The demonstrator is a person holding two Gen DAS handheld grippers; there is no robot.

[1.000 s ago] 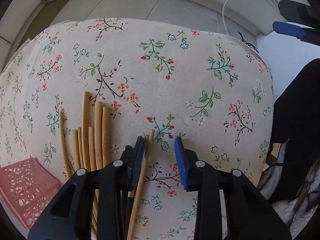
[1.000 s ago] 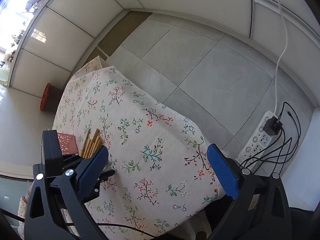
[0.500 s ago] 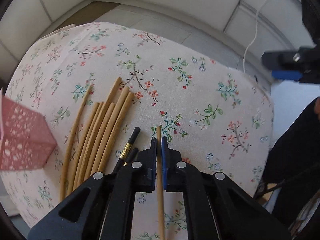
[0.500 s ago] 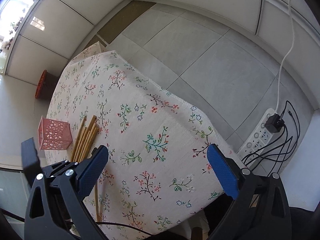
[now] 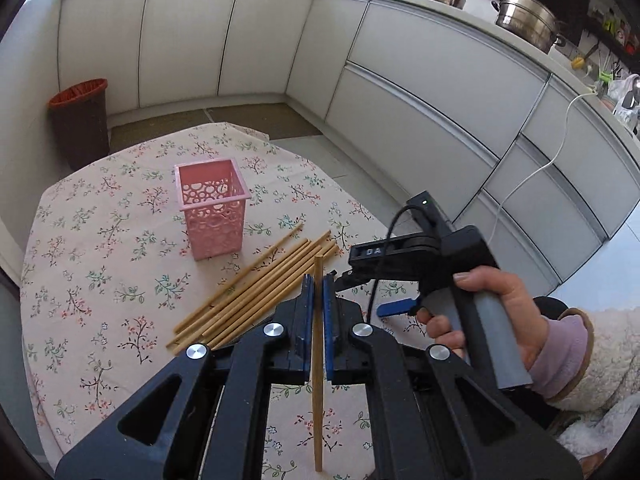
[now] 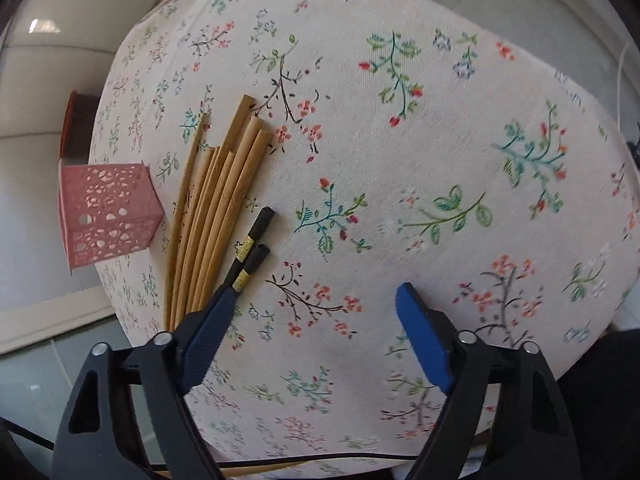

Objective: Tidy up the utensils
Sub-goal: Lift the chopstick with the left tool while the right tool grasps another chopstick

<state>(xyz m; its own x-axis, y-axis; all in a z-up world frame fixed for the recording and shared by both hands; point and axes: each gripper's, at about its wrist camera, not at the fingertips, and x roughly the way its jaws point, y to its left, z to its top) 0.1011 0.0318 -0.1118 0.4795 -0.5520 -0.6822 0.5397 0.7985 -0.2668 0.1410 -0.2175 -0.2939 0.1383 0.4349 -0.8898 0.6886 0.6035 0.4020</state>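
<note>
Lifted since before, the chopstick [image 5: 318, 320] is pinched in the left fingers [image 5: 310, 300]; basket [image 5: 211, 208] ahead-left. Right fingers [image 6: 420, 340] spread.

Bamboo chopsticks [image 5: 256, 292] lie bundled beside upright pink basket [image 5: 212, 210].

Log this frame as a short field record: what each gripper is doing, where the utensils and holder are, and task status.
left gripper: shut on one bamboo chopstick, lifted off the table
right gripper: open, empty, low over the tablecloth
bamboo pile: lying loose beside the pink holder
black chopsticks: two, next to the bamboo pile
holder contents: no chopsticks visible inside
status: first chopstick picked, not yet placed
</note>
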